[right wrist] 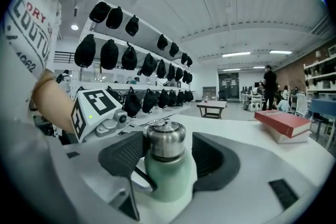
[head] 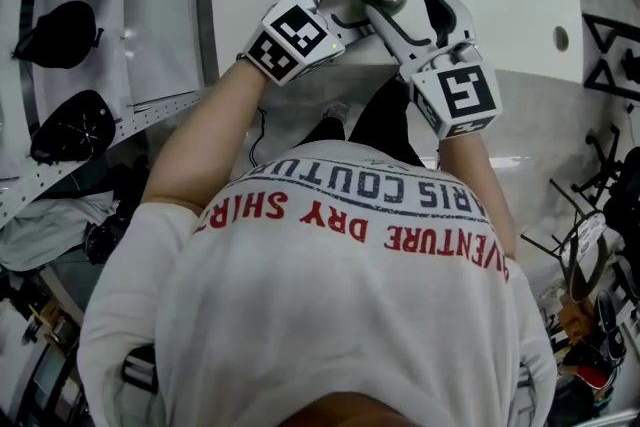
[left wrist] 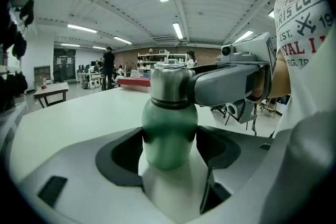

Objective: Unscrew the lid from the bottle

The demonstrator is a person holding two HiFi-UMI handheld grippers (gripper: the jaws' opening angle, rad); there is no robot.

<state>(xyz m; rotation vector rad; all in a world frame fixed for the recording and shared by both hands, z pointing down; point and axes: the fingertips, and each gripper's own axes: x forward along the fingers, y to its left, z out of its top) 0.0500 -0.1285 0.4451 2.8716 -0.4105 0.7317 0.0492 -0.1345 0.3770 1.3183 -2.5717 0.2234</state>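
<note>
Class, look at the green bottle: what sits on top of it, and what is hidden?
A silver lid caps the green bottle. Its mouth and contents are covered by the lid, so unseen.

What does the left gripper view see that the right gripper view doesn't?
Only the left gripper view: how the left gripper squeezes the green metal bottle. Only the right gripper view: how the right gripper stands open around the silver steel lid, plus the left gripper's black-and-white marker cube. Both: bottle, lid, white table, red book.
</note>
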